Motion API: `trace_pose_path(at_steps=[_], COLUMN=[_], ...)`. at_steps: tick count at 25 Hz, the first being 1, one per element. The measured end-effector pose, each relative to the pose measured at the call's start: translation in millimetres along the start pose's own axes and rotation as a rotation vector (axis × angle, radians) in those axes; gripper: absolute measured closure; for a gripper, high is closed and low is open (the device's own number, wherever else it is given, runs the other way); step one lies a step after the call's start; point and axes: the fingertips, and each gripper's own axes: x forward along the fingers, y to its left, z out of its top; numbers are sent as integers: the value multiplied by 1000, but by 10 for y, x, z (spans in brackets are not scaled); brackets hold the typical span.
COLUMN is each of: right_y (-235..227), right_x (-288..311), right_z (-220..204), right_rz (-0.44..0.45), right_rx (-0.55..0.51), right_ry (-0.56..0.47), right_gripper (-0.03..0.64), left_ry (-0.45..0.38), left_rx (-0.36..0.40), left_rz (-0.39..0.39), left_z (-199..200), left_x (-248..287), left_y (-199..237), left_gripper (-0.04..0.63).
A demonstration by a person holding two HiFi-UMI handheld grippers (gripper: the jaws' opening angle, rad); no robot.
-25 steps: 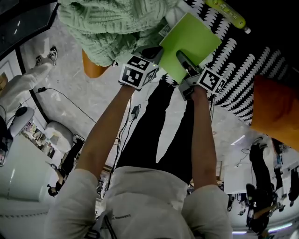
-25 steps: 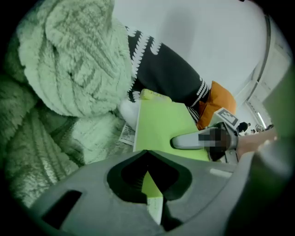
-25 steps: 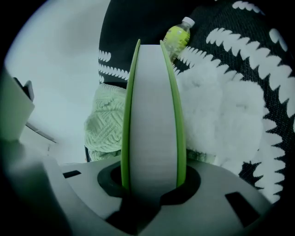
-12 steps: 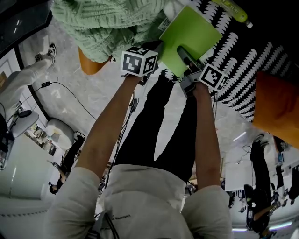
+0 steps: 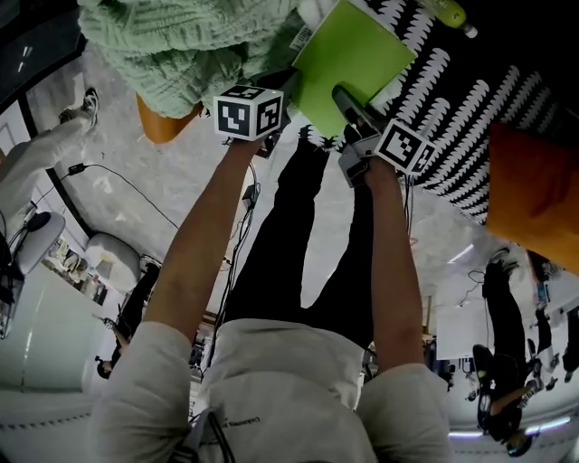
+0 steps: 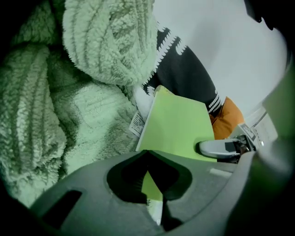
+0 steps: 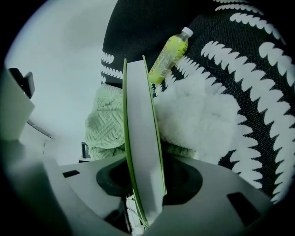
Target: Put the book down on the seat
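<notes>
The green book (image 5: 348, 63) stands over the black seat with white pattern (image 5: 470, 90), beside a pale green knitted blanket (image 5: 181, 45). My right gripper (image 5: 344, 98) has the book's near edge between its jaws. In the right gripper view the book (image 7: 140, 129) stands on edge between the pads of the right gripper (image 7: 145, 179). They touch its covers while the jaws are opening. My left gripper (image 5: 276, 86) is at the book's left corner, its tips together. In the left gripper view the left gripper (image 6: 148, 152) is shut below the book's green cover (image 6: 177, 124). Whether it pinches the book is unclear.
A yellow-green bottle (image 5: 443, 14) lies on the seat beyond the book, also visible in the right gripper view as the bottle (image 7: 168, 55). White fluffy fabric (image 7: 193, 115) lies right of the book. An orange cushion (image 5: 534, 199) sits at the right. The person's legs and the pale floor lie below.
Both grippers and the book have shifted a little up and to the left, farther over the seat. The left gripper's marker cube has turned slightly.
</notes>
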Motion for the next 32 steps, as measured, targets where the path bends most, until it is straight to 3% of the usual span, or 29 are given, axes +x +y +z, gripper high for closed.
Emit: trace_pose_path(at_steps=[7,16,19,24,27,32], right_y=[-83,-107,-66,-249,-199,16], right_x=[-102,-444,-685,-1083,-1326,-1775], right_z=[-76,-91,-36,16,3,28], right_rz=[-3,34,81,31,15,2], right_rx=[29,-41,-97,-187,-295,-467], right_ry=[-6,36,43,51,76,107], right_gripper=[456,477,520,523,523,538], left_ry=[-34,-131,-153,-199,-243,-242], left_rx=[-22,-80,-85,-77,-55,2], left_rz=[22,81,107,104,87,119], left_z=[2,-42,-17,-36,-95,-361], left_x=[-6,-16,-57,-191,-349,-538], left_y=[54,66,37,-201,-535,-1238], left_gripper=[594,594,594,594,594,594])
